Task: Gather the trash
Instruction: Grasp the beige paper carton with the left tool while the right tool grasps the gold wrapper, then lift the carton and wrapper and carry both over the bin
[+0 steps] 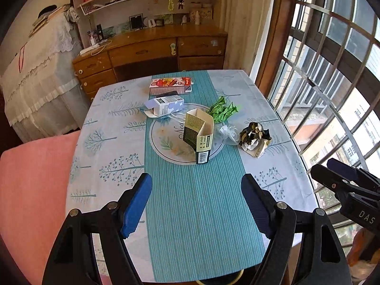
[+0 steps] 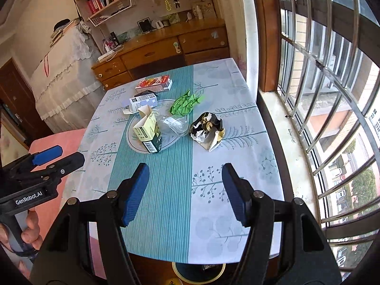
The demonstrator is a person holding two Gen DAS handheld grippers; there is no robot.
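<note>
Both tools, left (image 1: pixel 196 204) and right (image 2: pixel 185 193), are hanging released at the tabletop's (image 1: pixel 190 213) near edge, the crumpled wrapper (image 2: pixel 207 129) probably lying nearer the right.

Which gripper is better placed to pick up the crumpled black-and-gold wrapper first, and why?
Right. The right gripper is open, with the crumpled black-and-gold wrapper almost straight ahead. From the left gripper, the wrapper sits off to the right, beyond the open carton.
</note>
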